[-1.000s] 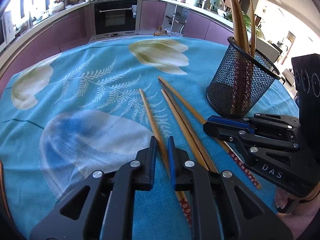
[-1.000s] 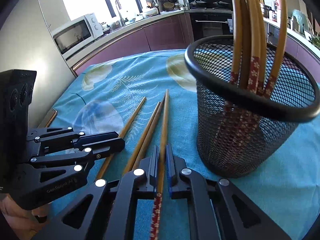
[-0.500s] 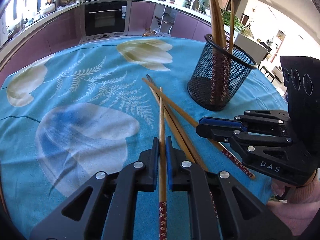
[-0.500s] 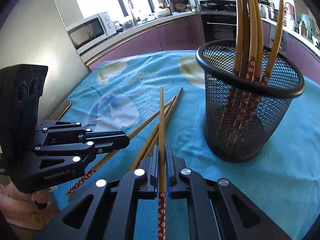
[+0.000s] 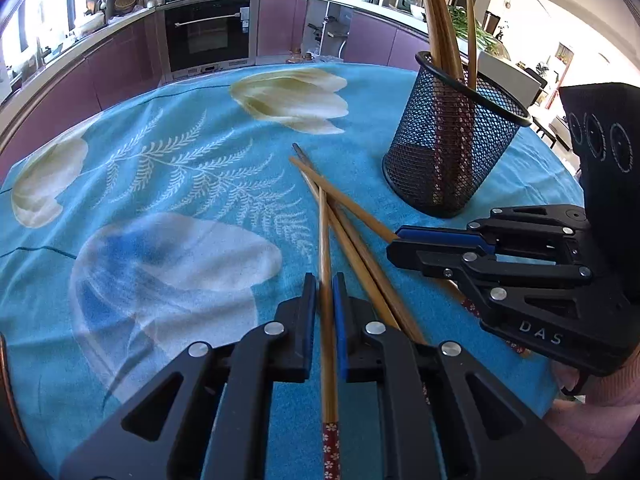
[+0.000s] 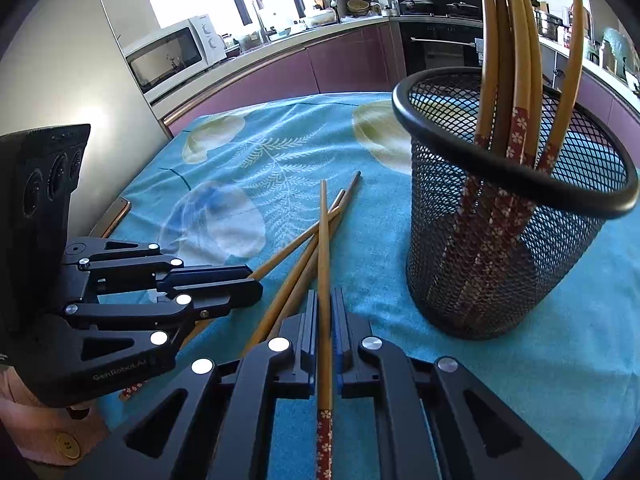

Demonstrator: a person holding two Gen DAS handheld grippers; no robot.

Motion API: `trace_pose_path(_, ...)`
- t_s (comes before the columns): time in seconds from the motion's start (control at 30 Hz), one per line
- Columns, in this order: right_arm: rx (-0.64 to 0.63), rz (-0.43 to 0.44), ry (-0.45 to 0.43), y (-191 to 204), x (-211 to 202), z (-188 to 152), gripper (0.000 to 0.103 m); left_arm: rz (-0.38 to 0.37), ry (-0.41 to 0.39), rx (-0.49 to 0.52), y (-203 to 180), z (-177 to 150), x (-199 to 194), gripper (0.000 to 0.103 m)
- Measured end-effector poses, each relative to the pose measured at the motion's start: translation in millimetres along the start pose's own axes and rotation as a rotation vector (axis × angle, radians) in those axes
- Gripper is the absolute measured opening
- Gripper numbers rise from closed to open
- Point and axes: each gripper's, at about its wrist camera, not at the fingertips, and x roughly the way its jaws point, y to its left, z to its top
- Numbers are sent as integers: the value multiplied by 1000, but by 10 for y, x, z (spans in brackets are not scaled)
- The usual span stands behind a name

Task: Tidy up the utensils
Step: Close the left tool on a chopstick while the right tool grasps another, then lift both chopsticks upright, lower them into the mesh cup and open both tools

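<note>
A chopstick (image 5: 327,300) is clamped by the left gripper (image 5: 324,292) at lower centre; another chopstick (image 6: 324,280) is pinched in the right gripper (image 6: 325,308). Loose chopsticks (image 5: 360,248) are crossed on the blue tablecloth (image 5: 160,184). The mesh holder (image 6: 500,240), filled with chopsticks, stands at right.

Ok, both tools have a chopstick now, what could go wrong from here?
The left tool pinches the left chopstick and the right tool the right chopstick; both cross the loose pair, so lifting may drag those. The mesh holder already has stored chopsticks leaning across its mouth; an insert could catch them or tip it.
</note>
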Motion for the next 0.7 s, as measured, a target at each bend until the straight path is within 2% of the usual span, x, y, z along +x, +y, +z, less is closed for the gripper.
trace_pose_path(0.17,-23,22,-44,37,-208,20,6,-31,-36,0,-7,21,-149,8)
trace_pose_path(0.7,-36,14,-259,-10,-1012,178,6,-223,-235,10,-50,275,-1032,7)
